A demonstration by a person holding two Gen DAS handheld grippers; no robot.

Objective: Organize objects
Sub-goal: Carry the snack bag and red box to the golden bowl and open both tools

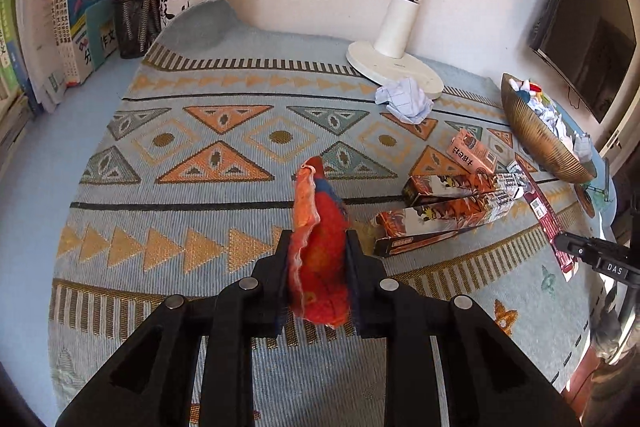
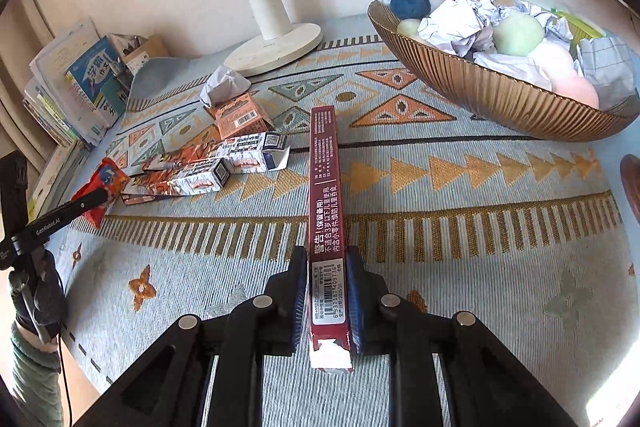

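Left wrist view: the left tongs [image 1: 318, 247] at lower centre are clamped on a red-orange cloth pouch [image 1: 320, 251], which stands upright between the jaws above the patterned cloth [image 1: 180, 187] covering the bench.
Right of frame: two tiger-print boxes [image 1: 452, 203] lie side by side, a pink carton [image 1: 472, 151] just beyond them; the gold ribbed bowl [image 1: 536, 139] sits at the right edge.
Upper frame: a crumpled paper [image 1: 404, 99] touches the white lamp base [image 1: 394, 67].

Right wrist view: the right tongs [image 2: 328, 283] grip a long maroon box [image 2: 325, 195] by its near end; it points up-frame.
Upper right: the bowl [image 2: 500, 95] holds paper balls and plush toys.
Left edge: the left tongs [image 2: 100, 197] hold the pouch [image 2: 106, 183].
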